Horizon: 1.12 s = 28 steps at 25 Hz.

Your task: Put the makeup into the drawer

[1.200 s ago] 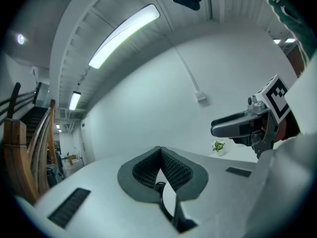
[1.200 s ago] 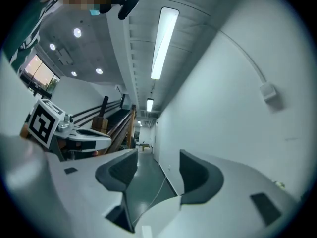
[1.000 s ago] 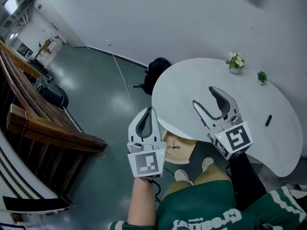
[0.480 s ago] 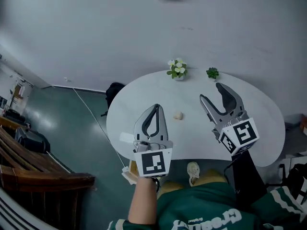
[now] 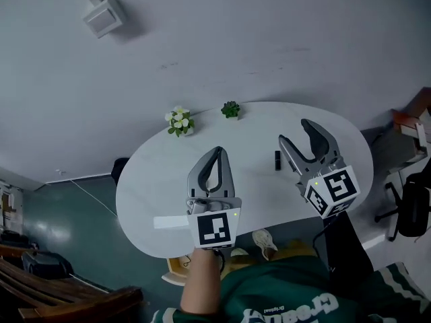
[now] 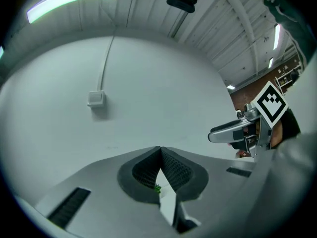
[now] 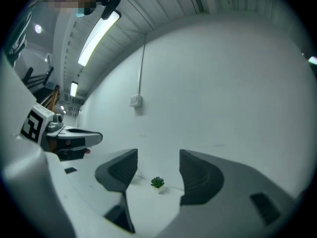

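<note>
Table point(image 5: 256, 130) shifted left, left gripper point(image 5: 217, 152) closed, right gripper point(image 5: 296, 132) open, black stick point(image 5: 277, 160) head-view only

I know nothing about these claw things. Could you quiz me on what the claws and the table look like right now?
1. True or false: the left gripper and the right gripper both hold nothing.
2. Which one has its fingers apart? A) left B) right C) both
3. In the head view, what lies on the table just left of the right gripper?
Key: 1 true; 2 B; 3 a small black stick.
</note>
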Tool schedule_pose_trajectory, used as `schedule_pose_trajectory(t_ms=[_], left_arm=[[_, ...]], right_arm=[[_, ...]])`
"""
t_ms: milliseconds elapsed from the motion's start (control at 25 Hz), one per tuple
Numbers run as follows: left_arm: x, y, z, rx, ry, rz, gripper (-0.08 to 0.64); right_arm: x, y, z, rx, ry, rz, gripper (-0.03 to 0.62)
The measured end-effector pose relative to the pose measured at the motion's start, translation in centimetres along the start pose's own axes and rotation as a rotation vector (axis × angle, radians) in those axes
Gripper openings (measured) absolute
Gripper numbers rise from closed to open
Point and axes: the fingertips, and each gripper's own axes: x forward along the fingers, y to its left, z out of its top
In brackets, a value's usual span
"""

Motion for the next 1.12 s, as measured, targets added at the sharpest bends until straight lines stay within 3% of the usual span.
schedule_pose_trajectory(t_ms=[280, 480, 760, 1000, 1120], left_arm=[[1.7, -2.6, -0.8, -0.023, 0.015, -0.058, -0.002], [1.9, -2.1, -2.0, -0.014, 0.038, -0.051, -0.002], [1.5, -0.5, -4.0, -0.003, 0.081, -0.019, -0.002], [1.0, 0.9, -5.0, 0.009, 0.111, 0.012, -0.002], [0.9, 1.5, -5.3, 0.006, 0.118, 0.021, -0.002]], right_arm=[[-0.4, -2.3, -4.3, 0.013, 0.133, -0.053, 0.268], [2.1, -2.2, -14.6, 0.004, 0.395, -0.060, 0.258], [3.3, -1.6, -26.8, 0.115, 0.693, -0.070, 0.262], [3.0, -1.4, -32.0, 0.110, 0.849, -0.100, 0.249], [2.8, -1.0, -32.2, 0.062, 0.904, -0.060, 0.171]])
